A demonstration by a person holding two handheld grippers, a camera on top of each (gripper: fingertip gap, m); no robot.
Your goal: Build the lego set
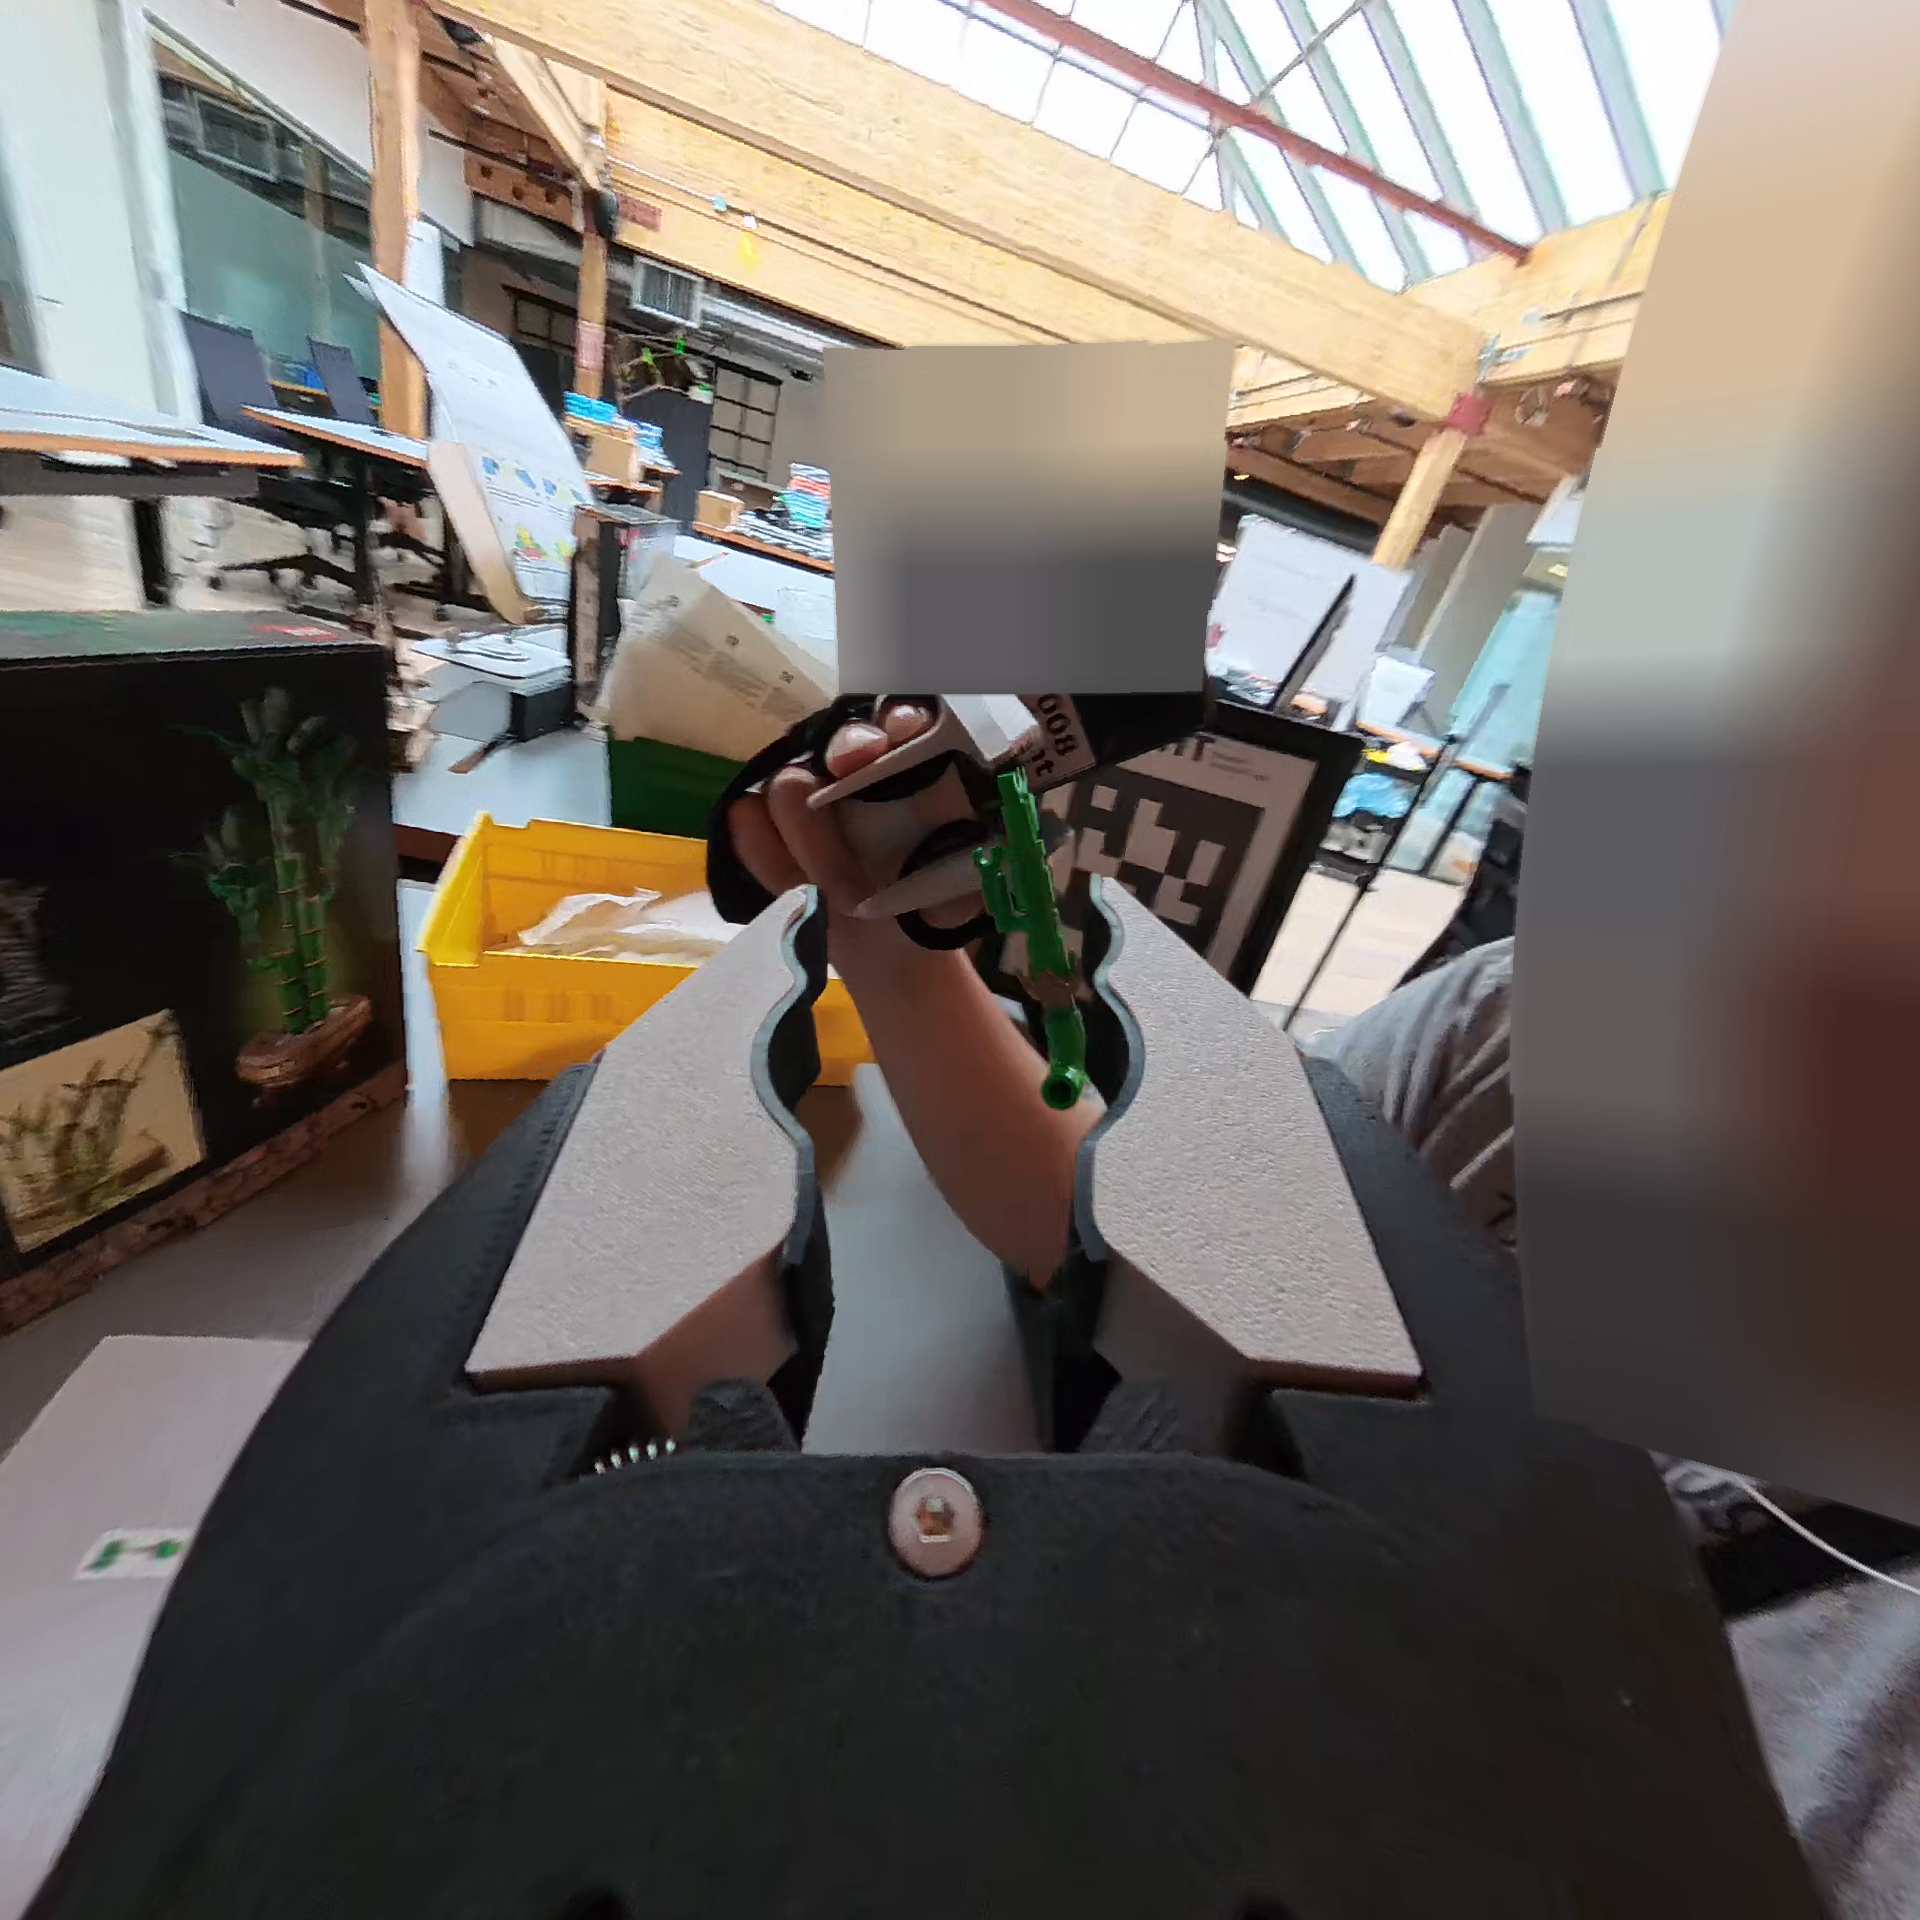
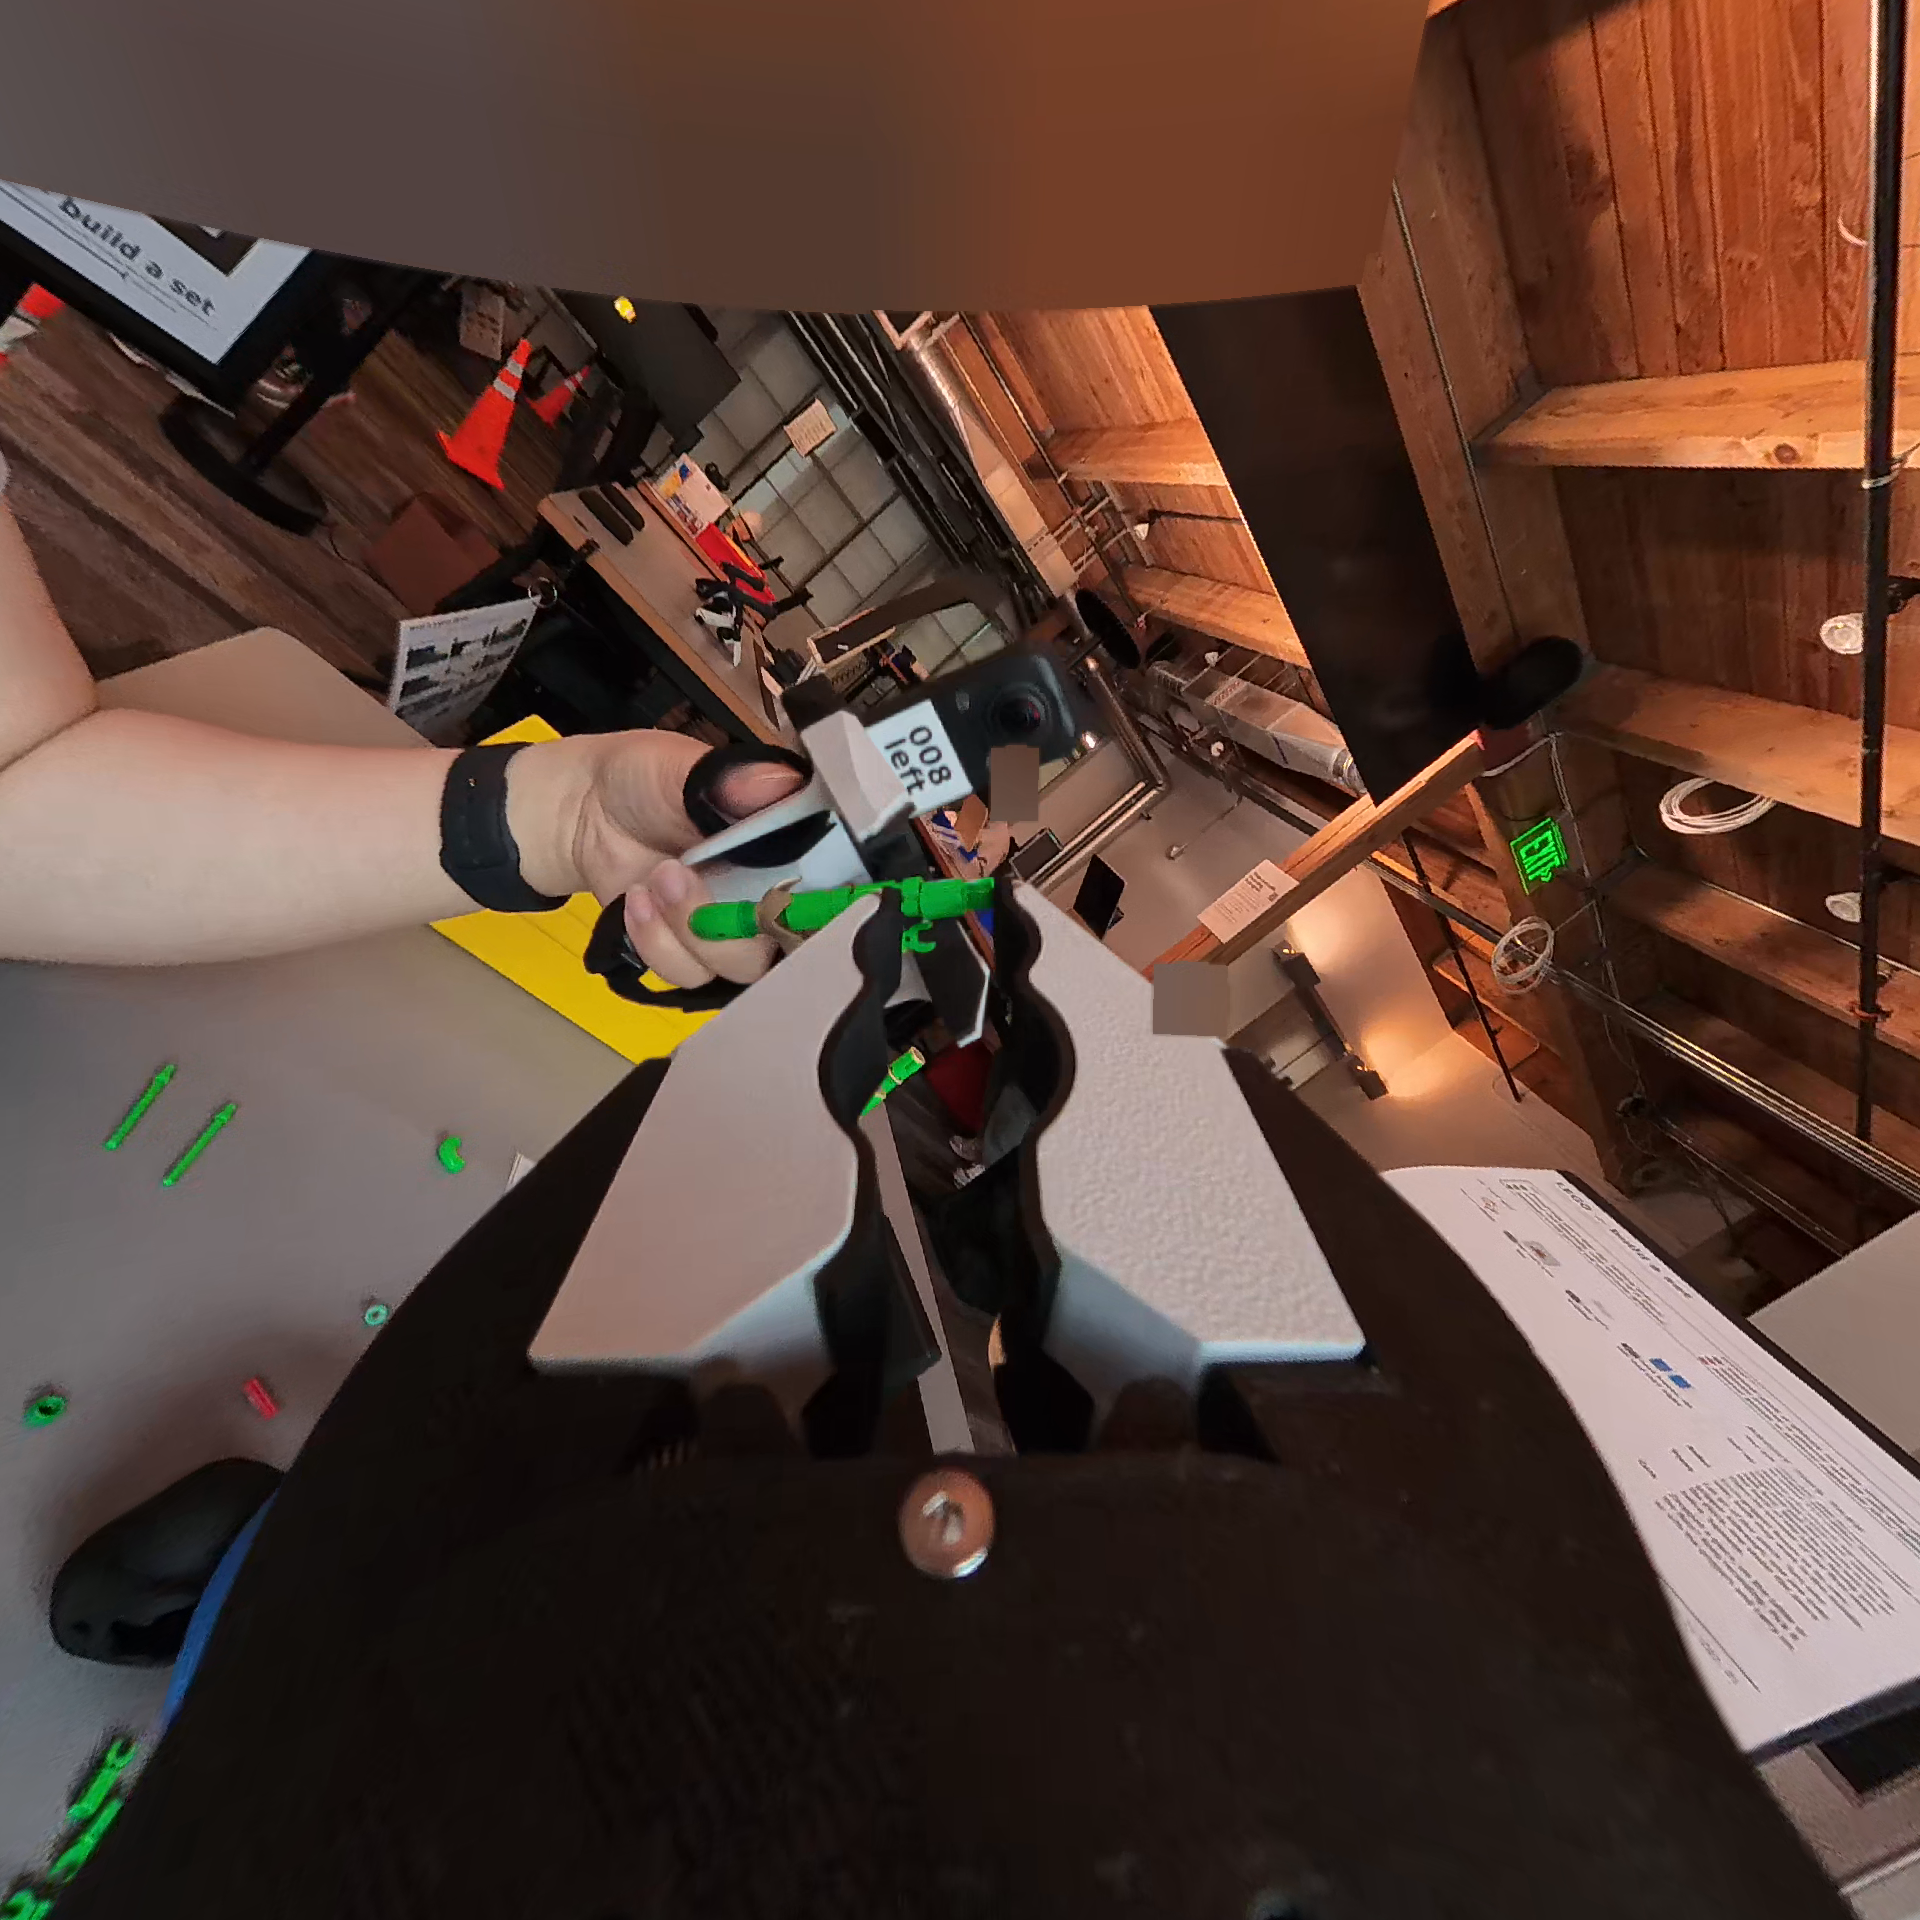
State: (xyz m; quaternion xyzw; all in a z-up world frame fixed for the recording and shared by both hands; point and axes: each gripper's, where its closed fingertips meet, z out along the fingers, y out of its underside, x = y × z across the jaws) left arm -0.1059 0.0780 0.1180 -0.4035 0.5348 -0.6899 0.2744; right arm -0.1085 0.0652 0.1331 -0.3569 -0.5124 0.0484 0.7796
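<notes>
A green bamboo stalk (image 2: 821, 906) with a brown band lies crosswise at the tips of my right gripper (image 2: 945, 909). The jaws are nearly closed on its far end and hold it in the air. My left gripper (image 1: 954, 909) is wide open. The stalk (image 1: 1034, 935) hangs between its fingers, close to the right finger (image 1: 1195, 1091), with its round end toward the camera. The two grippers face each other. The left gripper (image 2: 883, 769) shows in the right wrist view, and the right gripper (image 1: 997, 738) shows in the left wrist view, each in a hand.
Loose parts lie on the grey table (image 2: 260, 1039): two green rods (image 2: 140, 1107), a green elbow (image 2: 449, 1153), green rings (image 2: 44, 1408) and a red piece (image 2: 260, 1397). A yellow bin (image 1: 540, 935) and the set's box (image 1: 187, 935) stand at the left. An instruction sheet (image 2: 1662, 1455) lies at the right. Both grippers' tips are close together, under 4 cm apart.
</notes>
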